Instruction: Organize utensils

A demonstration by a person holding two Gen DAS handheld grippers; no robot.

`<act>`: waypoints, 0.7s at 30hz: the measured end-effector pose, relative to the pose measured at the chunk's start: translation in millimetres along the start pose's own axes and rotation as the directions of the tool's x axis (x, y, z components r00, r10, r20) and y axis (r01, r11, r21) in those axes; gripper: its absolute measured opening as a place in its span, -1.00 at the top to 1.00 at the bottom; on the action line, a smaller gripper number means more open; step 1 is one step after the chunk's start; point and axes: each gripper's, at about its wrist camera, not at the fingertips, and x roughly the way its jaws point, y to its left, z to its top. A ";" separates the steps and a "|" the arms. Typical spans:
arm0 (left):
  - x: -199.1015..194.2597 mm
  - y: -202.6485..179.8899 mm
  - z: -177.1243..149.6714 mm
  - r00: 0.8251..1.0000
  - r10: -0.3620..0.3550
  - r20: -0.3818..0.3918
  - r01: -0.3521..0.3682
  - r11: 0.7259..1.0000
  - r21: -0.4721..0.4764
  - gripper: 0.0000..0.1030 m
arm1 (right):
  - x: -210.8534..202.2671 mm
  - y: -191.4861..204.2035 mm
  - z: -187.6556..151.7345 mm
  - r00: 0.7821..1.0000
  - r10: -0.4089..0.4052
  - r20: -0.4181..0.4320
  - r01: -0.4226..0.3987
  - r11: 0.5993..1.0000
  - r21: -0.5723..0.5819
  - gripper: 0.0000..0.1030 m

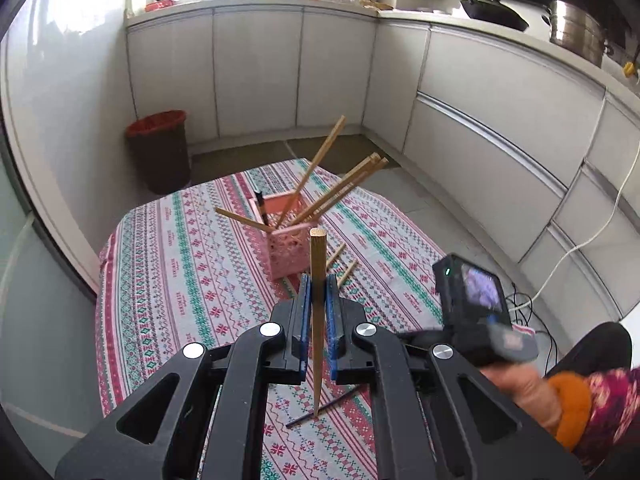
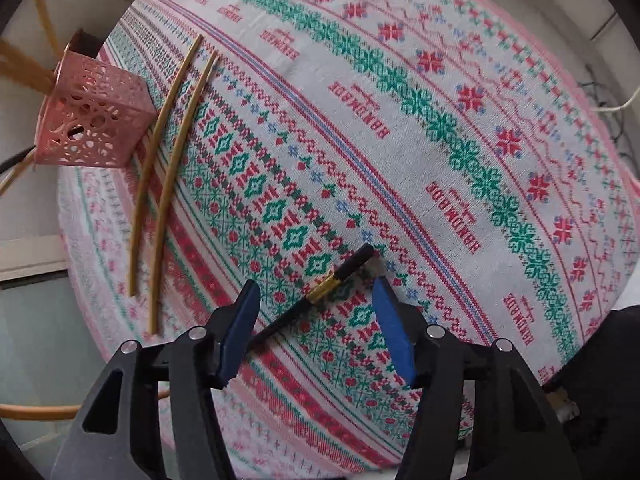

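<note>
Utensils here mean chopsticks, and I see them spread over a table under a patterned tablecloth [image 2: 400,128] banded in red, green and white. From my left wrist view, white kitchen cabinets [image 1: 256,72] run round behind the table, with a dark bin [image 1: 160,152] lined in red on the floor near them.

On the cloth stands a pink perforated holder [image 1: 286,248], with several wooden chopsticks leaning out of its top at different angles and one dark stick among them. Two wooden chopsticks [image 2: 160,184] lie flat on the cloth just beside the holder, roughly parallel to each other.

My left gripper [image 1: 318,300] is clamped on a single wooden chopstick [image 1: 318,280], its blue pads pressed against either side of the shaft; the stick stands nearly upright in the view, its blunt end rising above the fingertips, this side of the holder.

My right gripper [image 2: 316,308] points steeply down at the cloth with its jaws partly apart. Between them lies a black chopstick [image 2: 316,296] with a gold band, flat on the cloth. One pad looks to be at the stick's lower end, the other stands clear of it, so it is not gripped.
</note>
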 end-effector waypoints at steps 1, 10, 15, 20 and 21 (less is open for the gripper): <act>-2.3 0.9 1.5 1.000 0.004 0.009 -0.004 1.000 -0.003 0.88 | -1.6 -0.3 -1.1 1.000 -0.011 0.025 0.011 1.000 0.006 0.16; -26.2 4.9 11.4 0.995 0.001 0.096 0.003 0.999 -0.035 0.88 | -34.0 -35.8 16.0 0.964 0.238 0.117 -0.240 0.971 0.007 0.86; -42.2 4.2 23.8 0.987 0.012 0.163 -0.002 0.998 -0.059 0.88 | -93.8 -39.9 11.5 0.929 0.311 0.200 -0.291 0.949 -0.122 0.86; -59.1 -0.8 51.4 0.966 0.027 0.258 -0.002 0.995 -0.097 0.88 | -181.1 -41.0 9.1 0.859 0.356 0.367 -0.275 0.927 -0.254 0.86; -60.7 -1.5 57.0 0.962 0.032 0.272 -0.004 0.995 -0.102 0.88 | -201.8 -41.6 11.0 0.834 0.362 0.416 -0.269 0.925 -0.267 0.86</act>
